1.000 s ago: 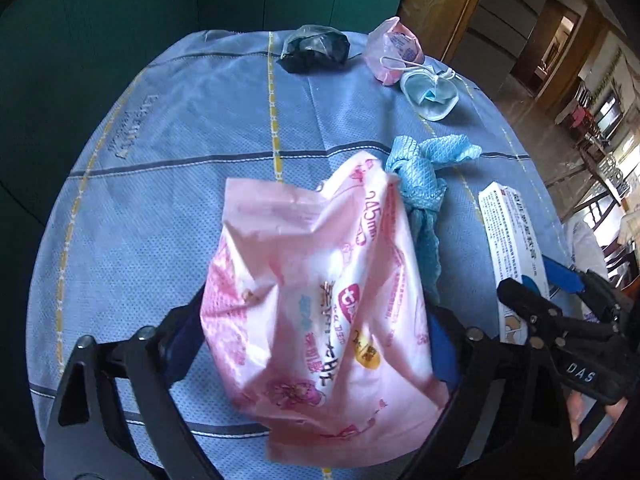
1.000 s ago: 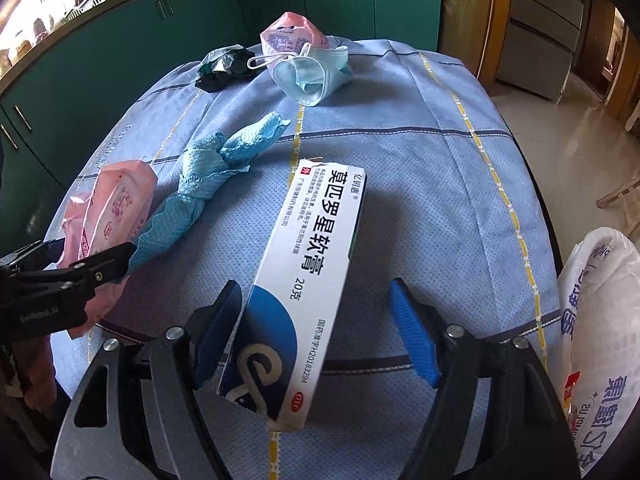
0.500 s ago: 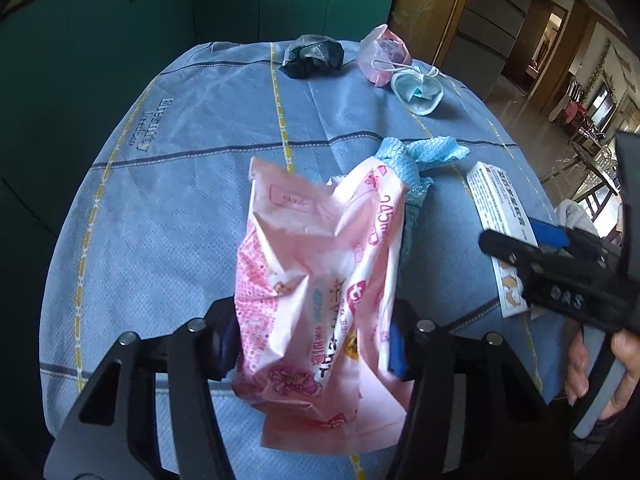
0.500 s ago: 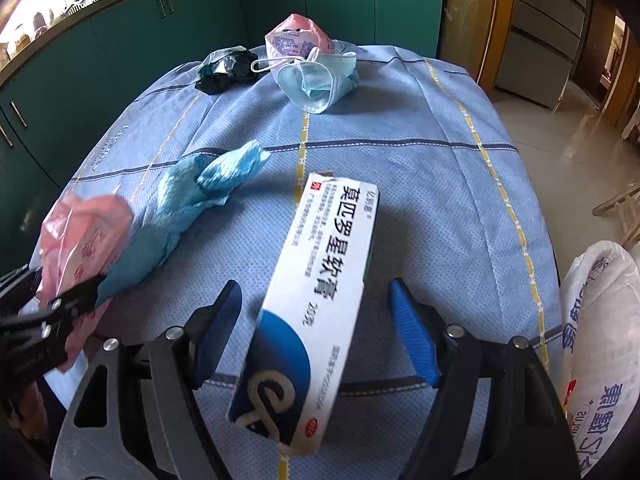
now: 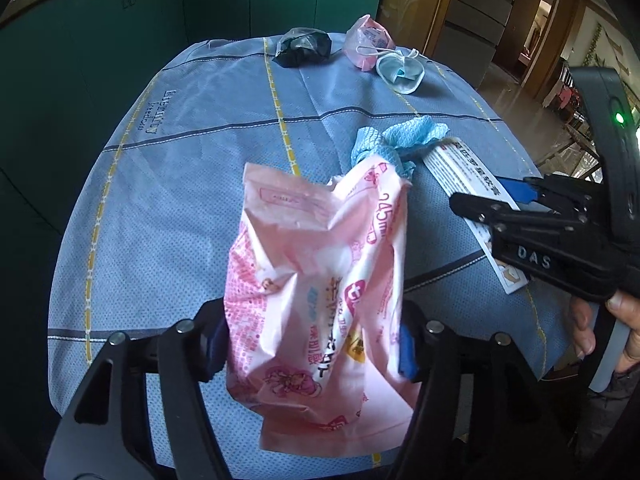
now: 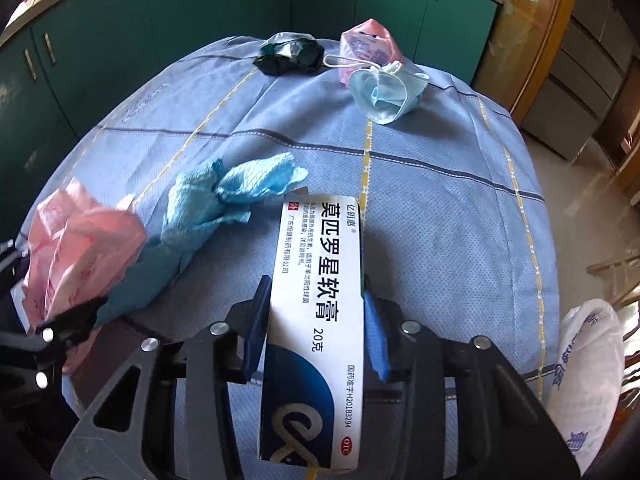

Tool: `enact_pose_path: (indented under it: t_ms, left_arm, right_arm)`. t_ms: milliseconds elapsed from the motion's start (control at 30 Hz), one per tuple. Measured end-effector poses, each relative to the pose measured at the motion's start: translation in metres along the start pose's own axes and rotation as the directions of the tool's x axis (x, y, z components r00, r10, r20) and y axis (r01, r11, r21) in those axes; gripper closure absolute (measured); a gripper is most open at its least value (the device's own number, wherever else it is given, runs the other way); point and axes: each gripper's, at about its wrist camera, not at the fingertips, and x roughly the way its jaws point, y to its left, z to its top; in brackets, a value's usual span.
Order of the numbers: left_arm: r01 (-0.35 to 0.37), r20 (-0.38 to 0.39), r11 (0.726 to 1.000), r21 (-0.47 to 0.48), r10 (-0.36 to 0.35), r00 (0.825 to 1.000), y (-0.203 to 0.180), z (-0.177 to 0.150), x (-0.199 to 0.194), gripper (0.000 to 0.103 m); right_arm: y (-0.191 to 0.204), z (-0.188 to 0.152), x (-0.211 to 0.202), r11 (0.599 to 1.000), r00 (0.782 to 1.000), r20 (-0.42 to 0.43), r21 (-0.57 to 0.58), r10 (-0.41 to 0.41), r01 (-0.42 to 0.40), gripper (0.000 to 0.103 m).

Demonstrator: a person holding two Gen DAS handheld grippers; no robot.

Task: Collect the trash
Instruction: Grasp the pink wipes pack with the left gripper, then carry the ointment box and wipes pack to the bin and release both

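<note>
Two pieces of trash are in hand at once, and each grip has its own weak point. Between the pads of the left hand-held gripper (image 5: 312, 344) sits the pink wrapper (image 5: 320, 280), a soft crumpled pack; the jaws are opening a little around it, so the film could slide down and out or spring back and drop onto the bench (image 5: 180, 200). Its long axis runs away from that hand-held gripper, top edge pointing forward and up, bottom hanging below the fingers. Closing on the white box (image 6: 316, 320) is the right hand-held gripper (image 6: 316, 332), its blue pads already against the two long sides; the box's long axis lies straight along the fingers, its printed end pointing forward and its dark blue end back toward the camera. Because the carton is light and held near its rear half, a hard squeeze could crush it, and a tilt could let the front end swing. Just ahead and to the left of the right hand-held gripper lies the blue cloth (image 6: 224, 204), near the box's far end, so I judge it could snag and be dragged. Farther ahead sit a black wad (image 6: 288, 54), a pink packet (image 6: 368, 44) and a mask (image 6: 386, 92), not yet collected. A white bag (image 6: 588, 368) hangs to the right of the bench edge, likely the target, and a miss there would drop trash on the floor.
</note>
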Motion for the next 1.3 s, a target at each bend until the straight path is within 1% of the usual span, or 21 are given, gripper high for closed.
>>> enact_pose_path:
  t_ms: [67,133,167,267,300,500,600,633,667,700,733,800,833,867,933,1067,1133,1300]
  left_arm:
    - [0.005,-0.002,1.000,-0.008,-0.005,1.000,0.002,0.000,0.001,0.032]
    - [0.012,-0.004,1.000,-0.023,-0.012,1.000,0.004,0.000,0.001,0.030]
    - [0.016,-0.006,0.999,-0.030,-0.016,1.000,0.006,0.000,0.001,0.029]
    - [0.028,-0.011,0.998,-0.056,-0.029,1.000,0.011,0.000,0.004,0.024]
    - [0.032,-0.004,0.998,-0.060,-0.032,0.999,0.011,0.000,0.004,0.024]
    - [0.040,0.017,0.996,-0.085,-0.038,0.999,0.014,0.001,0.004,0.023]
    - [0.024,0.030,0.996,-0.084,-0.021,0.999,0.015,0.001,0.003,0.030]
    - [0.025,0.034,0.996,-0.085,-0.022,0.999,0.014,0.001,0.003,0.034]
    - [0.022,0.037,0.996,-0.083,-0.019,0.999,0.013,0.001,0.003,0.038]
    - [0.018,0.039,0.997,-0.080,-0.015,0.999,0.012,0.000,0.002,0.040]
    - [0.013,0.041,0.997,-0.073,-0.010,0.999,0.010,0.001,0.002,0.044]
    - [0.006,0.047,0.998,-0.061,-0.003,0.999,0.006,0.000,0.000,0.050]
    - [0.006,0.050,0.998,-0.062,-0.003,0.999,0.005,0.000,-0.002,0.056]
    - [0.003,0.056,0.998,-0.064,0.001,0.998,0.005,0.000,-0.005,0.058]
    - [-0.008,0.092,0.998,-0.068,0.014,0.996,0.005,0.001,-0.017,0.060]
    - [-0.015,0.170,0.996,-0.089,0.030,0.985,0.008,0.006,-0.044,0.060]
    - [-0.015,0.198,0.996,-0.090,0.033,0.980,0.007,0.009,-0.055,0.059]
    - [-0.035,0.236,0.998,-0.050,0.046,0.971,-0.017,0.013,-0.070,0.059]
  right_arm:
    - [-0.001,-0.004,-0.003,1.000,1.000,-0.009,-0.006,0.009,-0.009,0.060]
    - [-0.003,-0.008,-0.006,1.000,1.000,-0.016,0.004,0.014,-0.014,0.060]
    - [-0.006,-0.009,-0.008,1.000,1.000,-0.015,0.021,0.016,-0.016,0.058]
    - [-0.013,-0.012,-0.011,0.995,0.998,-0.003,0.087,0.058,-0.057,0.039]
    - [-0.016,-0.012,-0.011,0.991,0.998,0.001,0.114,0.069,-0.069,0.035]
    - [-0.018,-0.012,-0.003,0.988,0.999,-0.010,0.151,0.040,-0.038,0.033]
    - [-0.014,-0.013,-0.003,0.992,1.000,-0.004,0.126,0.009,-0.008,0.033]
    - [-0.011,-0.014,-0.003,0.994,1.000,-0.001,0.112,-0.003,0.003,0.034]
    - [-0.008,-0.015,-0.004,0.995,1.000,0.005,0.100,0.004,-0.004,0.036]
    - [-0.007,-0.016,-0.005,0.996,1.000,0.011,0.090,0.014,-0.015,0.043]
    - [-0.004,-0.017,-0.007,0.997,1.000,0.019,0.073,0.022,-0.023,0.047]
    - [-0.002,-0.018,-0.009,0.998,0.999,0.029,0.052,0.038,-0.040,0.062]
    - [-0.001,-0.019,-0.010,0.998,0.998,0.032,0.046,0.049,-0.050,0.063]
    - [-0.001,-0.019,-0.012,0.996,0.997,0.037,0.049,0.067,-0.069,0.063]
    - [-0.004,-0.020,-0.016,0.994,0.995,0.059,0.067,0.079,-0.083,0.064]
    - [-0.017,-0.023,-0.036,0.991,0.990,0.122,0.098,0.073,-0.086,0.064]
    - [-0.027,-0.025,-0.049,0.991,0.987,0.154,0.113,0.053,-0.071,0.064]
    - [-0.059,-0.038,-0.071,0.981,0.981,0.196,0.188,0.013,-0.051,0.064]
